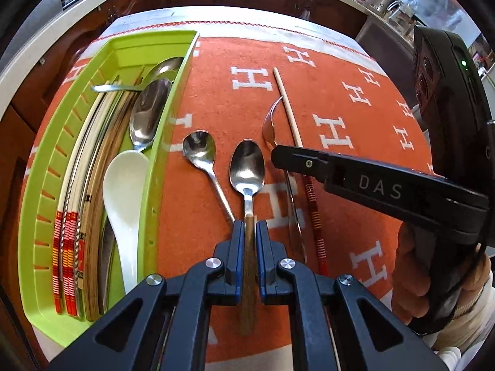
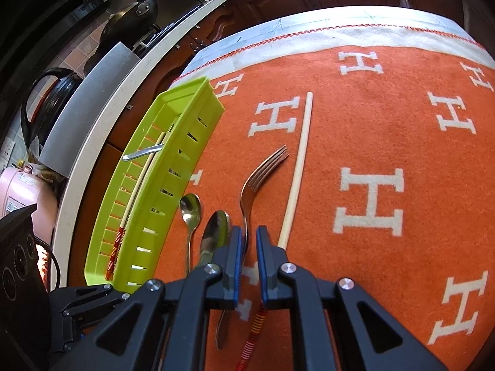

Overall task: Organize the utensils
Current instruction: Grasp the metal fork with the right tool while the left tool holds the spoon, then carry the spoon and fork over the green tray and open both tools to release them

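My left gripper [image 1: 249,227] is shut on the wooden handle of a steel spoon [image 1: 247,167], whose bowl points away over the orange cloth. Left of it lies a smaller spoon [image 1: 199,148]. My right gripper [image 2: 247,232] is shut on the neck of a fork [image 2: 263,173]; from the left wrist view the fork [image 1: 269,120] stands tilted on its edge. A loose chopstick [image 2: 301,160] with a red striped end lies just right of the fork. The green tray [image 1: 167,142] at the left holds chopsticks, steel spoons and a white soup spoon [image 1: 123,191].
An orange cloth with white H letters [image 2: 368,204] covers the table, open to the right of the chopstick. The table's far edge [image 2: 340,27] meets dark cabinets. A counter with pans [image 2: 133,21] runs at the left. A person's hand [image 1: 411,262] holds the right tool.
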`<state>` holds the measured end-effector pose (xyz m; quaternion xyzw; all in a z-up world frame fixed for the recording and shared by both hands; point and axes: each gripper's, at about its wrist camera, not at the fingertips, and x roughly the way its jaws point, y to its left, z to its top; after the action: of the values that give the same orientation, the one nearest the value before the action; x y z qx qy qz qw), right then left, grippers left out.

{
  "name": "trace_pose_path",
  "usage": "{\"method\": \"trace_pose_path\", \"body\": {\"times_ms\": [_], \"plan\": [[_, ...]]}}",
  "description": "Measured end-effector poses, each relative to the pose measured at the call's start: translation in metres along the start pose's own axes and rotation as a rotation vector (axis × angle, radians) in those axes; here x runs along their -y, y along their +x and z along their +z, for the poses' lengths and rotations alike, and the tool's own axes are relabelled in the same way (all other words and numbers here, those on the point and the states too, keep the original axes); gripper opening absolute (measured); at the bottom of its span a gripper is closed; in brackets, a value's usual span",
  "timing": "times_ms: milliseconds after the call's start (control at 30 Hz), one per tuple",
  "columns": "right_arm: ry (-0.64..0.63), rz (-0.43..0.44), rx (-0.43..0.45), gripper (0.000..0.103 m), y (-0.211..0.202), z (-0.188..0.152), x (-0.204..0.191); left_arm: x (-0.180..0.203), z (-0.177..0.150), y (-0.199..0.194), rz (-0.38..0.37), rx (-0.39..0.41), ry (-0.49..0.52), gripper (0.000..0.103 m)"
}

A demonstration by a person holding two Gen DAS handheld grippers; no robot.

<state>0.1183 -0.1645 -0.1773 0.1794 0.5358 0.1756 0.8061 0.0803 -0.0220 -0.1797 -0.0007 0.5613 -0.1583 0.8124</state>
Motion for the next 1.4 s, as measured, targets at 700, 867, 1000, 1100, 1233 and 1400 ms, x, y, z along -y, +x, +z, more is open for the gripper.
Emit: {"method": "trace_pose_path", "body": {"times_ms": [700, 867, 1000, 1100, 1233, 1400], "plan": [[0.003, 0.025, 0.018, 0.003, -0.004, 0.005, 0.006, 0.011, 0.016, 0.014, 0.07, 0.039, 0.04, 0.004], [0.007, 0.04, 0.043, 0.003, -0.018, 0.004, 0.004, 0.009, 0.016, -0.02, 0.066, 0.108, 0.043, 0.004], [-0.012, 0.062, 0.068, 0.003, -0.031, 0.005, -0.004, 0.01, 0.015, -0.048, 0.066, 0.156, 0.056, 0.004], [-0.041, 0.096, 0.088, 0.002, -0.043, 0.005, -0.017, 0.006, 0.013, -0.067, 0.068, 0.189, 0.049, 0.004], [-0.08, 0.145, 0.102, 0.002, -0.057, 0.006, -0.039, -0.009, 0.009, -0.096, 0.072, 0.231, 0.024, 0.004], [-0.115, 0.198, 0.111, 0.002, -0.064, 0.009, -0.067, -0.029, 0.011, -0.129, 0.098, 0.287, 0.011, 0.004]]}}
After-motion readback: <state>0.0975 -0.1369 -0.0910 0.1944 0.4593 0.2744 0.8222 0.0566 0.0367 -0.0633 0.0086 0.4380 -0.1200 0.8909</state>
